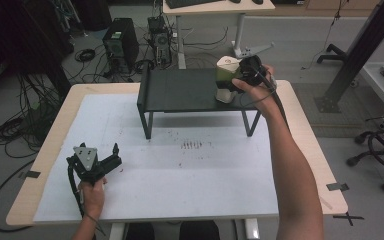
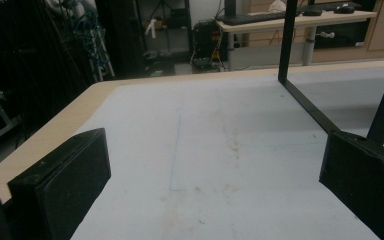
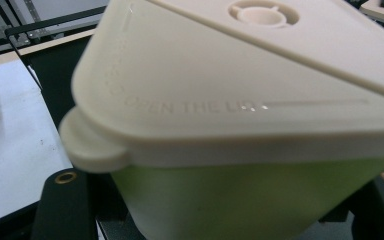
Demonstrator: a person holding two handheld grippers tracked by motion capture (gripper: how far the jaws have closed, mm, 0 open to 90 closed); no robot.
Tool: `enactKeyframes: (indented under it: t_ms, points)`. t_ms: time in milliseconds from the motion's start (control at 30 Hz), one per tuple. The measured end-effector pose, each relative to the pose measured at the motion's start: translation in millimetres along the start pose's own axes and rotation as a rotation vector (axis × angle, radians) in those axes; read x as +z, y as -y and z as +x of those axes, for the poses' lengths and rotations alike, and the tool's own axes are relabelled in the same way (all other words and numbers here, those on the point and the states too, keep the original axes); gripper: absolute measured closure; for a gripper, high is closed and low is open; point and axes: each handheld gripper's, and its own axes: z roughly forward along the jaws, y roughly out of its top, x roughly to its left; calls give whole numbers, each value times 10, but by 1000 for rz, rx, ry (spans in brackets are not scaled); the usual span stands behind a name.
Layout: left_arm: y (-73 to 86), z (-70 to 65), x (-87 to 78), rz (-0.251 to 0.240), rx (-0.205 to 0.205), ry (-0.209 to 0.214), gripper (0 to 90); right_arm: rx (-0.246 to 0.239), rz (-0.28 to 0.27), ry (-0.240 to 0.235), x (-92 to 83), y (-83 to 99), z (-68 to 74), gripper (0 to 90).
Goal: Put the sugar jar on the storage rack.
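High view, L to R: left hand-held gripper (image 1: 111, 156) sits low over the table (image 1: 180, 170) near its front-left corner, jaws spread, nothing btwn them. Prob parked there to stay clear of the other arm's work. Left gripper view agrees: both black jaws wide apart w/ bare white table surface btwn, the leg of the black shelf (image 2: 310, 105) off to one side.

Mid-table: black shelf (image 1: 180, 90) stands toward the far edge, raised on legs, so a thing on it sits above table level.

Right: right hand-held gripper (image 1: 245, 75) is up at the shelf's right end, against a container (image 1: 226, 77) w/ cream lid and green body. Container looks to rest on or just above the shelf top; can't tell which. Right gripper view: container (image 3: 240, 130) very close, lid embossed "OPEN THE LI…", jaws on either side of the green body, so I judge it clamped on the container. Side grip below the lid rim prob keeps it upright.
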Motion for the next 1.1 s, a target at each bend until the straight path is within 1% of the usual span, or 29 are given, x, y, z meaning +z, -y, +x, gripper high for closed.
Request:
enactKeyframes:
  t_ms: [200,1100]
  points:
    - [0,-3,0,2,5,-1,2,-3,2,3,0,-1,5,283]
    - [0,2,-1,0,0,-2,2,-11,4,4,3,-4,4,281]
